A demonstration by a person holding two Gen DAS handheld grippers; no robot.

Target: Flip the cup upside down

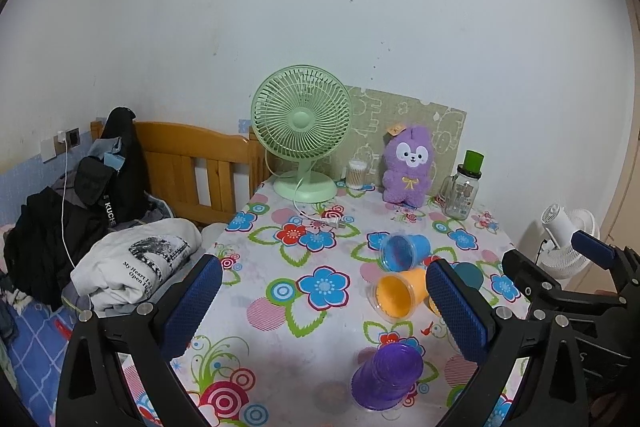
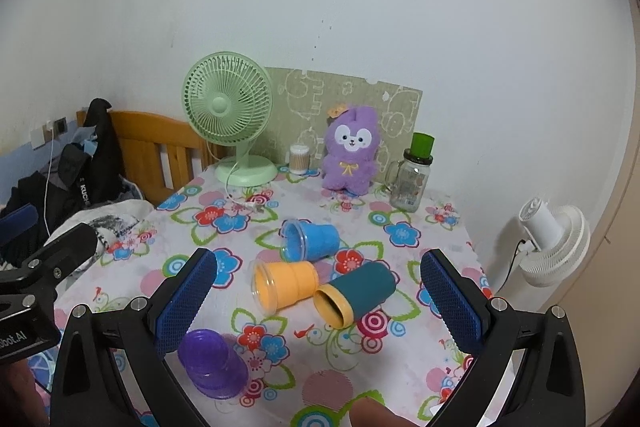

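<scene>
A purple cup (image 1: 387, 375) stands upside down near the table's front edge; it also shows in the right wrist view (image 2: 212, 363). A blue cup (image 2: 310, 240), an orange cup (image 2: 285, 286) and a teal cup with a yellow rim (image 2: 354, 295) lie on their sides mid-table. The blue cup (image 1: 404, 251) and orange cup (image 1: 400, 293) show in the left wrist view too. My left gripper (image 1: 324, 307) is open and empty above the table, left of the cups. My right gripper (image 2: 318, 303) is open and empty, hovering over the orange and teal cups.
A green fan (image 2: 229, 115), a cotton-swab jar (image 2: 299, 159), a purple plush (image 2: 352, 155) and a glass jar with a green lid (image 2: 412, 175) stand along the back. A bed with clothes (image 1: 100, 227) is on the left. A white fan (image 2: 554, 243) stands right of the table.
</scene>
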